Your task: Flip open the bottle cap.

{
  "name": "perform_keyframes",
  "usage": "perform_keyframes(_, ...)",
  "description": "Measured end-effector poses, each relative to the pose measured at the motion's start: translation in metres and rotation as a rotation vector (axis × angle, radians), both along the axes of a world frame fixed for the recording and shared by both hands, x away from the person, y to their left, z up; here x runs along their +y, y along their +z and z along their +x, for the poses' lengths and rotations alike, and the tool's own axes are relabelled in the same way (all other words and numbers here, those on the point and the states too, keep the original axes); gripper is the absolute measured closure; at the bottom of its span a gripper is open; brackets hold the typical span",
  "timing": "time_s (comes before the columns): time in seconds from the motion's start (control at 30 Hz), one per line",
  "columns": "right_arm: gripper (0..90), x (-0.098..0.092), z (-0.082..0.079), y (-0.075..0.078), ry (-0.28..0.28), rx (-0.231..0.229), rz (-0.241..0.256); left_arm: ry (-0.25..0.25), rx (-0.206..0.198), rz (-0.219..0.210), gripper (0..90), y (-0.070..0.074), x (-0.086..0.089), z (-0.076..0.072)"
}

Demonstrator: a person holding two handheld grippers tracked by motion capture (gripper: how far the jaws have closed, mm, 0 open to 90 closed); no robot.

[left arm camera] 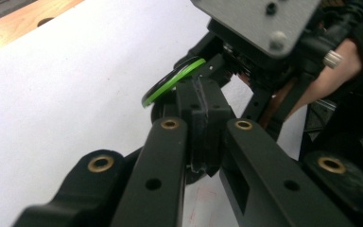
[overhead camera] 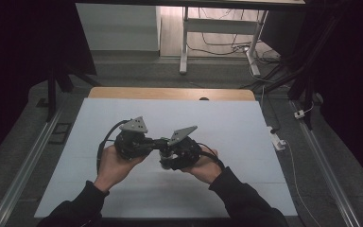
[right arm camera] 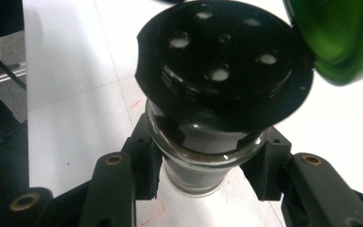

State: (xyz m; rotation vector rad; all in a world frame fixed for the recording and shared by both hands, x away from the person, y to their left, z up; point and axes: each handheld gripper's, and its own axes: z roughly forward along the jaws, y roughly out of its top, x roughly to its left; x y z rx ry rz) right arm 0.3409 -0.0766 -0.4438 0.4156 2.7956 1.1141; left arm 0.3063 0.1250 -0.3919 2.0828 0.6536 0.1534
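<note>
A small glass shaker jar (right arm camera: 203, 177) has a black cap (right arm camera: 222, 61) pierced with several holes. Its green flip lid (right arm camera: 340, 33) is swung open to one side. My right gripper (right arm camera: 205, 163) is shut on the jar just under the cap. In the left gripper view my left gripper (left arm camera: 199, 90) has its pads pressed together at the rim of the green lid (left arm camera: 170, 85). The right gripper's grey plate (left arm camera: 255, 23) sits close behind. From above, the left gripper (overhead camera: 157, 142) and the right gripper (overhead camera: 166, 156) meet tip to tip over the middle of the white mat (overhead camera: 217, 123).
The mat covers a wooden table whose far edge (overhead camera: 170, 93) shows at the back. A white power strip (overhead camera: 278, 139) lies on the floor just off the table's right side. White desk legs (overhead camera: 184, 42) and cables stand beyond.
</note>
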Motion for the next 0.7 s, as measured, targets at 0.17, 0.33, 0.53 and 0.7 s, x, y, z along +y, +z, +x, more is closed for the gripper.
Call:
perform_keyframes(0.17,53.1,0.0006,-0.0003,-0.0009,0.016,-0.004,-0.010,0.013,0.003,-0.004,89.0,0.0000,-0.0004,0.0040)
perform_keyframes(0.33,53.1,0.0020,-0.0021,-0.0018,0.026,-0.009,-0.012,0.022,0.006,-0.002,88.9,-0.0006,-0.0007,0.0072)
perform_keyframes(0.53,53.1,0.0019,-0.0021,-0.0022,0.028,-0.009,-0.012,0.031,0.005,0.001,88.9,-0.0011,0.0002,0.0083)
perform_keyframes(0.7,53.1,0.0012,-0.0015,-0.0019,0.023,-0.010,-0.007,0.033,-0.003,0.001,88.7,0.0005,0.0018,0.0068)
